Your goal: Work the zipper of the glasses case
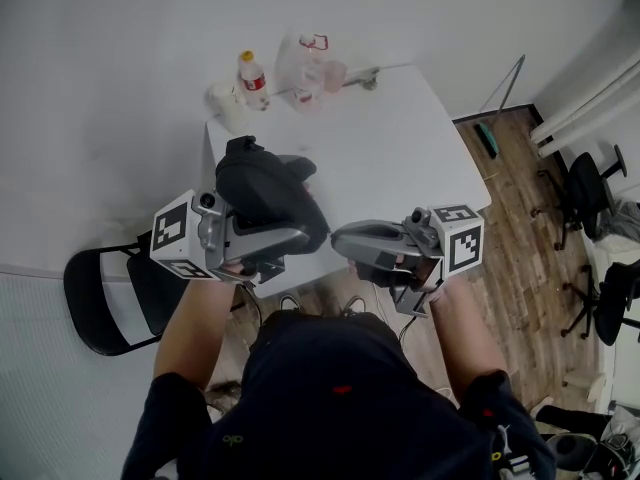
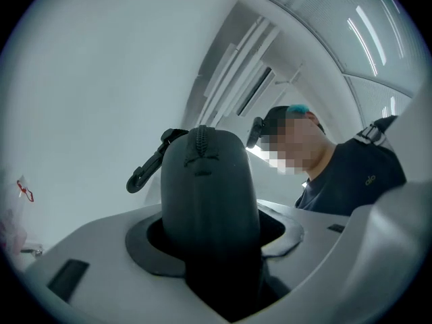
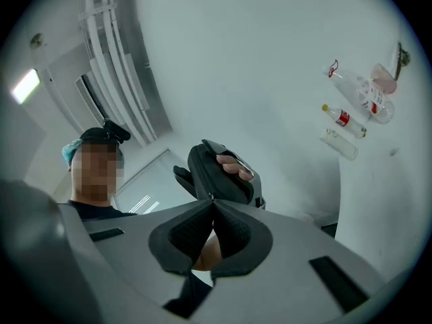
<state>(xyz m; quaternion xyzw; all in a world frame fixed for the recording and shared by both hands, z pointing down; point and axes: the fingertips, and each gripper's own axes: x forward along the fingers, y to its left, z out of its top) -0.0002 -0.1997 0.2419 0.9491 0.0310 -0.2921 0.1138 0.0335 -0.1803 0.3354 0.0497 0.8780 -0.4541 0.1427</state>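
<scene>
L tool (image 2: 210, 252) clamps case (image 2: 209, 181); R tool (image 3: 212, 204) shut, tips at case end, zip (image 2: 201, 147) runs lengthwise away.

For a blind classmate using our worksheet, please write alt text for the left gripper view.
A dark glasses case stands clamped between the left gripper's jaws, its zipper running over the top end and a clip sticking out at its upper left. Behind it, at right, is a person in a dark top.
</scene>
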